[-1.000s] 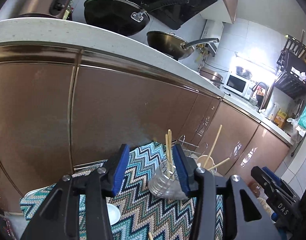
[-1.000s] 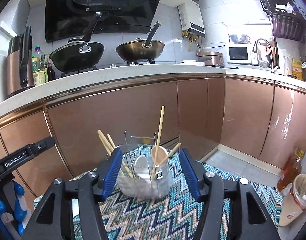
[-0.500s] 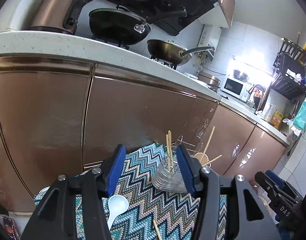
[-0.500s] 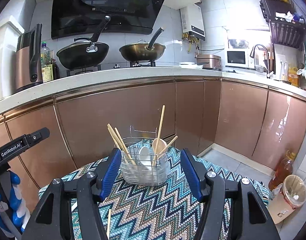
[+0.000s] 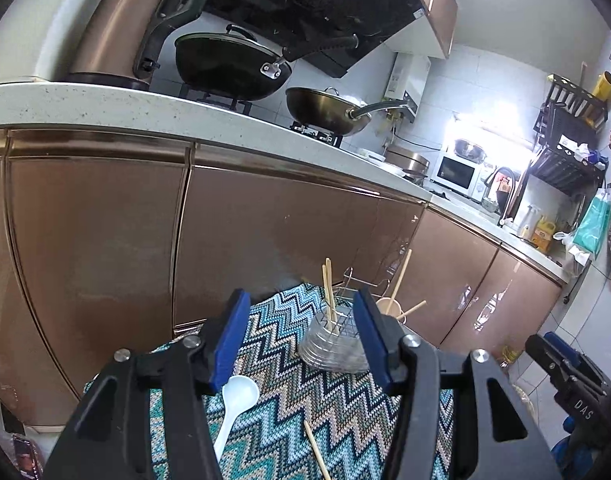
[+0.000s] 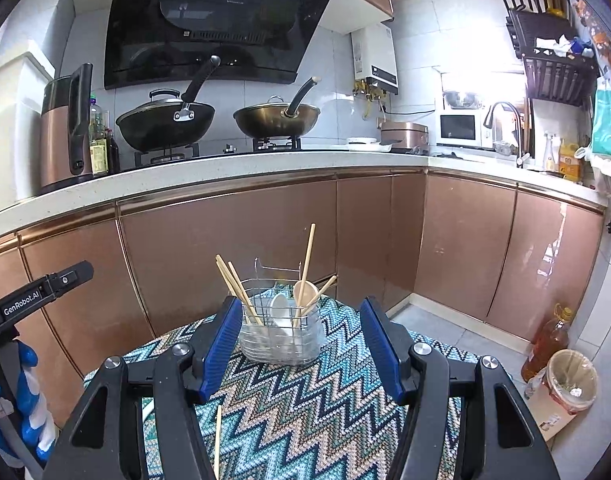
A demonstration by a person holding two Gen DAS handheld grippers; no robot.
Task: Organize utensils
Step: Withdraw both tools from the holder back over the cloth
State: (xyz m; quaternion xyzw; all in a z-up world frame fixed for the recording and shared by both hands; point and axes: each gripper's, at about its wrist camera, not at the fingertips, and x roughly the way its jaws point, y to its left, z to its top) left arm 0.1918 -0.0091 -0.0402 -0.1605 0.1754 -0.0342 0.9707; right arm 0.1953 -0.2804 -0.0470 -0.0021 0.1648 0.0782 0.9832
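Observation:
A clear wire utensil holder (image 6: 281, 336) stands on a zigzag-patterned cloth (image 6: 305, 412); it also shows in the left wrist view (image 5: 333, 344). It holds several wooden chopsticks (image 6: 307, 268) and two spoons (image 6: 281, 312). A white spoon (image 5: 235, 404) and a loose chopstick (image 5: 317, 452) lie on the cloth nearer me; the chopstick shows in the right wrist view (image 6: 217, 440) too. My left gripper (image 5: 301, 344) is open and empty, above the cloth. My right gripper (image 6: 301, 344) is open and empty, short of the holder.
Copper cabinet fronts (image 6: 225, 256) rise behind the cloth under a white counter (image 6: 225, 168) with two woks. An oil bottle (image 6: 545, 340) and a bin (image 6: 565, 384) stand on the floor at the right.
Both grippers have drawn back and up from the holder. The white spoon and a loose chopstick on the cloth have come into view.

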